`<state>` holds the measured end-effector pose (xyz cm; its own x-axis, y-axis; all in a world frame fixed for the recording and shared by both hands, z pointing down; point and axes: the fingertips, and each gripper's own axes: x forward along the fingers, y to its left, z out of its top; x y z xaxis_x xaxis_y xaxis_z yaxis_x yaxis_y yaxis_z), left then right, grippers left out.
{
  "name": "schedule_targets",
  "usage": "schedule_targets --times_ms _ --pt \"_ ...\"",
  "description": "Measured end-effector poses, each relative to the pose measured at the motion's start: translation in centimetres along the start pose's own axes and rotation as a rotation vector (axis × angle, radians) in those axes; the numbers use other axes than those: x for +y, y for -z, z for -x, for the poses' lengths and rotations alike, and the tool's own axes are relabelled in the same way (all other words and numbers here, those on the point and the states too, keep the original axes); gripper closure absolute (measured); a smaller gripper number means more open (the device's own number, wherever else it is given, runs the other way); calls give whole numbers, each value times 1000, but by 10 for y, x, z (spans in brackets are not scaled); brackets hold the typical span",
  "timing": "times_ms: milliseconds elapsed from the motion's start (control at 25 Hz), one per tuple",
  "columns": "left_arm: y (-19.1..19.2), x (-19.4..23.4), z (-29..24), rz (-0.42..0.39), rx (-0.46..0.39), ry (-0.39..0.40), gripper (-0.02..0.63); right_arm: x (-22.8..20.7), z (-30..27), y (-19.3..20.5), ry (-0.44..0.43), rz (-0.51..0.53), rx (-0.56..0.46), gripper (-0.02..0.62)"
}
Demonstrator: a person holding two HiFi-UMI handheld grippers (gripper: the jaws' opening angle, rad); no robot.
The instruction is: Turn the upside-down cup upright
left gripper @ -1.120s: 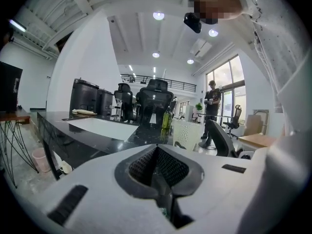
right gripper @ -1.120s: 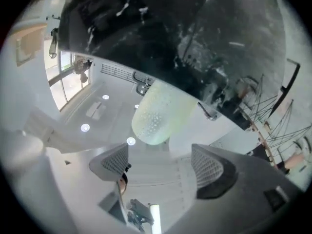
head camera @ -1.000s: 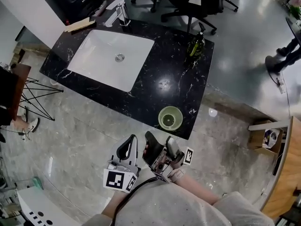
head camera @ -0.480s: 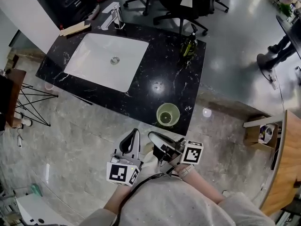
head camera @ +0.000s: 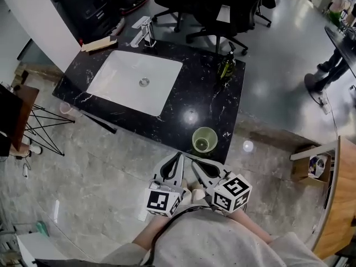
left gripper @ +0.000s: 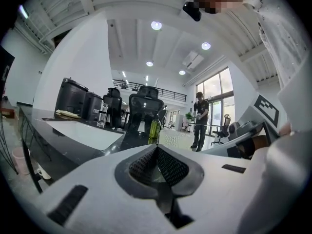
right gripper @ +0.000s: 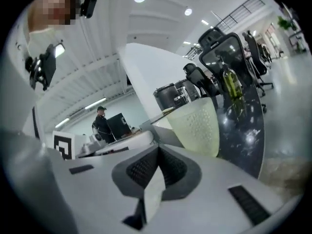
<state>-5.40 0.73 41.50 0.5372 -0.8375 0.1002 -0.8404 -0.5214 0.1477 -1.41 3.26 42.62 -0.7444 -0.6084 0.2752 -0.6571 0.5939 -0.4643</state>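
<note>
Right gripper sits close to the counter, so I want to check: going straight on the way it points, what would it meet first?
Probably the pale green cup at the counter's near edge; it stands slightly off the right gripper's line, so it might just miss.

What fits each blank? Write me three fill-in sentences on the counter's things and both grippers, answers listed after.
The pale green cup stands on the black counter with its opening facing ____.
Next to the faucet, a white ____ is set into the counter.
The left gripper and the right gripper are both ____, with nothing between their jaws.
Missing words: up; sink; shut.
</note>
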Motion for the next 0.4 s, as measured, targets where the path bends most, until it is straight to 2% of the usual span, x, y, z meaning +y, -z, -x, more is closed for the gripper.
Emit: schedule_targets --times_ms 160,400 --pt "-4 -8 -4 -11 -6 23 598 -4 9 2 50 90 5 589" --pt "-5 -17 -3 -7 -2 19 598 -5 25 1 69 148 2 589"
